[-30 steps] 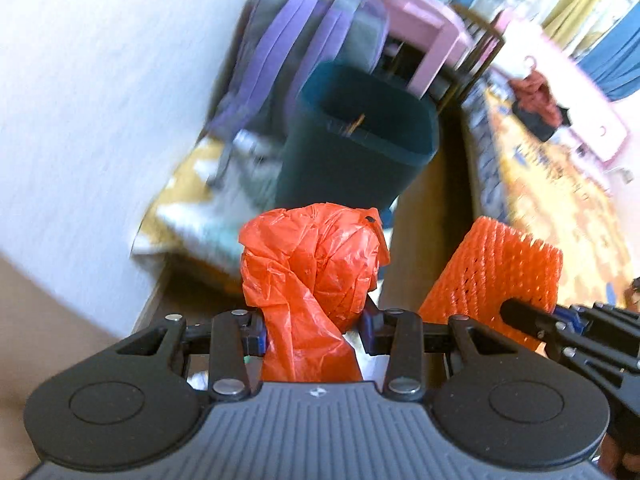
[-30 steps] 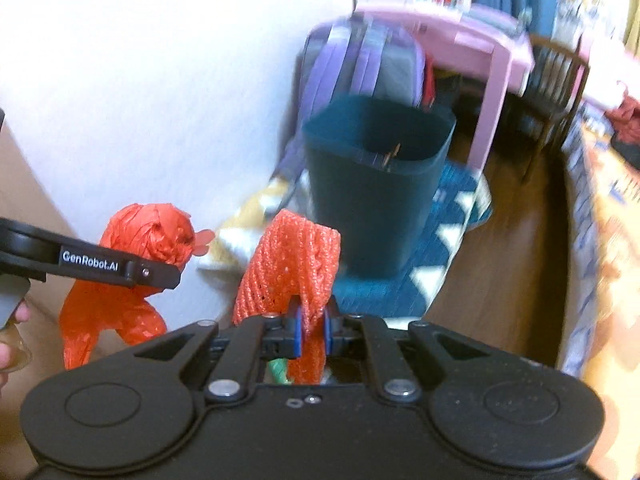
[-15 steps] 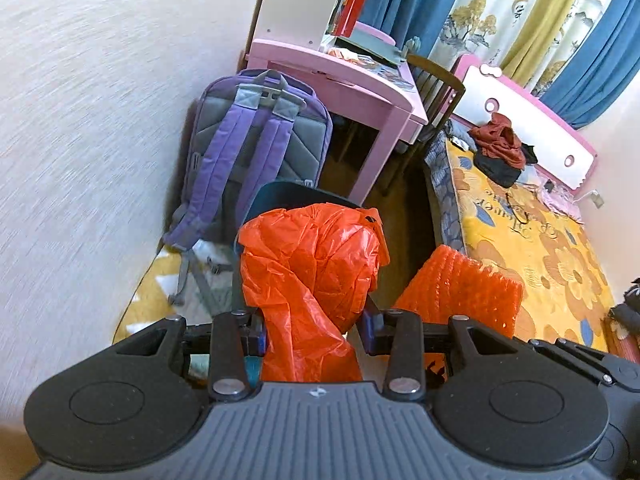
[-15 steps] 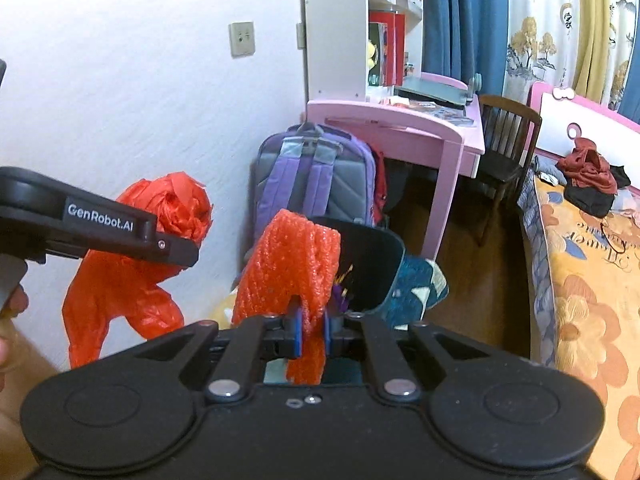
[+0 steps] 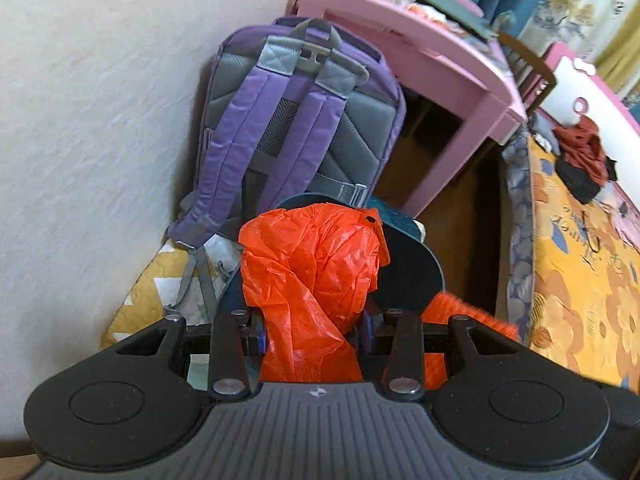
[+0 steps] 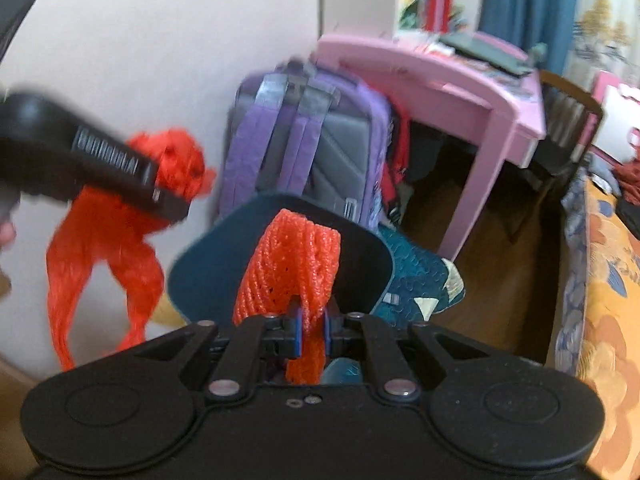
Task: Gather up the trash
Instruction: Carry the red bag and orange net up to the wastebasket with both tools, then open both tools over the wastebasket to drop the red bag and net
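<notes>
Closer now – one bin (image 6: 208,276), one orange bag (image 5: 316,276), one foam net (image 6: 296,268).

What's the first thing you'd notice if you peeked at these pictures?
The bright orange stuff jumps out: a crumpled orange plastic bag pinched in the left gripper, and an orange foam net squeezed in the right gripper. Just beyond both sits a dark teal bin, and behind it a big purple backpack leans on the wall beside a pink desk.
</notes>
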Available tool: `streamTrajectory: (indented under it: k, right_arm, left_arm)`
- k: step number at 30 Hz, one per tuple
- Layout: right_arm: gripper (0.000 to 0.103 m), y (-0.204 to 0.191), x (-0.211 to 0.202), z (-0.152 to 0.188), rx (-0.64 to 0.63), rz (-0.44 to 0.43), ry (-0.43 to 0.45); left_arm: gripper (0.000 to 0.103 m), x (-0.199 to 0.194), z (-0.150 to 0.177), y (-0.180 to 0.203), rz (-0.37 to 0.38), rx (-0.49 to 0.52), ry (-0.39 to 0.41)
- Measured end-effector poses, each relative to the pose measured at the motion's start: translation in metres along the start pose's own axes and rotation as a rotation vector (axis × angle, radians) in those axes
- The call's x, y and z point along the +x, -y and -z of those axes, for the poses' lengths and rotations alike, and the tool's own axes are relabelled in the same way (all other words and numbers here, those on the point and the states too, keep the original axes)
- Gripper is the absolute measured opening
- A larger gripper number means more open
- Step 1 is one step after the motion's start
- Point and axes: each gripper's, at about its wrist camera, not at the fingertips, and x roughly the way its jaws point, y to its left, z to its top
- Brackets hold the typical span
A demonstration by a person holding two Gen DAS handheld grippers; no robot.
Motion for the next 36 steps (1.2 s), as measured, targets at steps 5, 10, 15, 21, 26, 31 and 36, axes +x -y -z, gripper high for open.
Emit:
streamTrajectory:
  k: [5,10,15,21,26,31,36]
  right_arm:
    - [0.009,0.008,0.044,-0.003,-0.051,-0.045,-0.089]
    - [0.009,0.015,0.072,-0.001,-0.062,-0.075,-0.149]
    - [0.010,0.023,0.087,0.002,-0.047,-0.113,-0.179]
    - [0.018,0.028,0.094,0.001,-0.051,-0.148,-0.198]
    - [0.024,0.028,0.094,0.002,-0.045,-0.165,-0.209]
    - [0.036,0.024,0.087,0.002,-0.043,-0.168,-0.191]
    - [0.039,0.022,0.069,-0.001,-0.007,-0.167,-0.158]
  left_arm:
    - [0.039,0.037,-0.024,0.018,-0.016,0.003,-0.030]
    - [0.039,0.080,-0.023,0.028,-0.065,0.018,-0.121]
    - [0.040,0.113,-0.007,0.026,-0.092,0.005,-0.213]
    - [0.040,0.138,0.009,0.018,-0.092,-0.034,-0.294]
    - [0.062,0.136,0.018,0.012,-0.089,-0.051,-0.292]
    - [0.067,0.119,0.023,0.008,-0.063,-0.054,-0.254]
    - [0.067,0.081,0.027,0.008,-0.053,0.005,-0.170]
